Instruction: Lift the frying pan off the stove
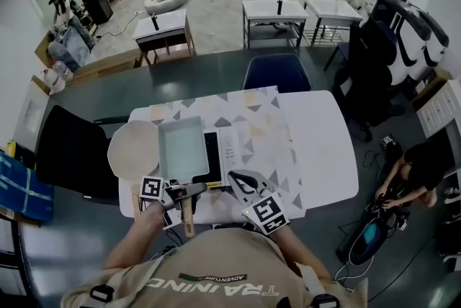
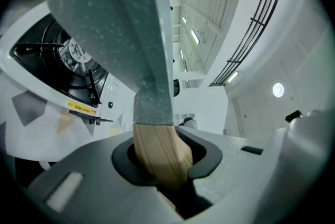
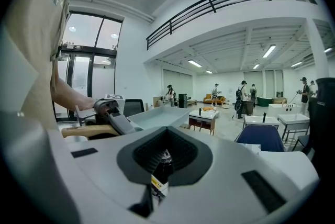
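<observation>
Left gripper [image 1: 191,191]: clenched on the wooden handle [image 2: 157,152], which sits deep in the hollow between the jaws with both sides pressing it. The grip is at the handle's outer end, away from the pan body.

At 12 o'clock from that gripper in the head view is the frying pan [image 1: 181,148], rectangular, grey speckled and empty. It hangs over the left part of the stove [image 1: 214,155], whose black top and white panel show at the pan's 3 o'clock side. In the left gripper view the burner [image 2: 73,58] shows clear beside the pan's underside, so the pan is probably raised off the grate already, but I am not sure.

Handling, my guess: rigid metal body, moderate weight, all of it out beyond the grip, so it will want to tip nose-down. The wood is dry and not slippery, and the pan is not fragile. The best hold is on the wood, closer to the metal neck, with a firm squeeze.

Right gripper [image 1: 238,178]: at 3 o'clock of the left one, by the stove's near corner. Its jaws are drawn close, and a small dark labelled part [image 3: 158,176] shows in the hollow; I cannot tell if they pinch it.

Further out, a round beige disc [image 1: 132,150] lies at the pan's 9 o'clock on the table [image 1: 317,148].
</observation>
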A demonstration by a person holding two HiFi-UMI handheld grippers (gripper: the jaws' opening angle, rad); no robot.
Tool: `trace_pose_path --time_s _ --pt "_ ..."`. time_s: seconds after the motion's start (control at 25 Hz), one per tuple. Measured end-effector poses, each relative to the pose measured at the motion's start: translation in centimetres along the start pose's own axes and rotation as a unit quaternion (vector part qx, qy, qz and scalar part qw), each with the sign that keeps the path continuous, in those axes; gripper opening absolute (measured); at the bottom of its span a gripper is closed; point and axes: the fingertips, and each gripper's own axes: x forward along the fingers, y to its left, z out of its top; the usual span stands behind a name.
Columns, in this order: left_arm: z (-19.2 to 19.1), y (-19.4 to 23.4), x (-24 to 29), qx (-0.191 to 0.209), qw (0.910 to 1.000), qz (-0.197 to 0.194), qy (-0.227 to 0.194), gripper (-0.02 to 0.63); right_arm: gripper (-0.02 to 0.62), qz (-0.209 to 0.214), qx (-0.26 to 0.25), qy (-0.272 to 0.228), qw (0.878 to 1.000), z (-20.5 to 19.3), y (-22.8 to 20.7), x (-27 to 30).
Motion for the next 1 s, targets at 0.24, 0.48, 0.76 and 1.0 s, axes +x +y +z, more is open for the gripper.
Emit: trace_pose_path --time_s 0.24,0.48,0.76,1.0 --pt "-0.32 -0.13 0.06 0.002 1.0000 -0.002 0.002 0.081 0.002 -0.006 0.002 -0.002 1.000 -0.16 -0.07 -0.45" --pt "0.08 -0.61 0.36 0.007 1.0000 -0.004 -0.002 0.081 0.002 -0.008 0.006 -0.006 1.000 -0.11 -0.29 -0.36" --pt "0.47 -0.22 0.41 0.005 1.0000 -0.002 -0.002 0.081 0.002 -0.009 0.013 -0.016 1.000 0.14 -0.61 0.15" --pt "0.64 0.23 0.32 0.001 1.0000 0.000 0.001 0.081 0.002 -0.010 0.016 -0.015 1.000 0.11 -0.79 0.44"
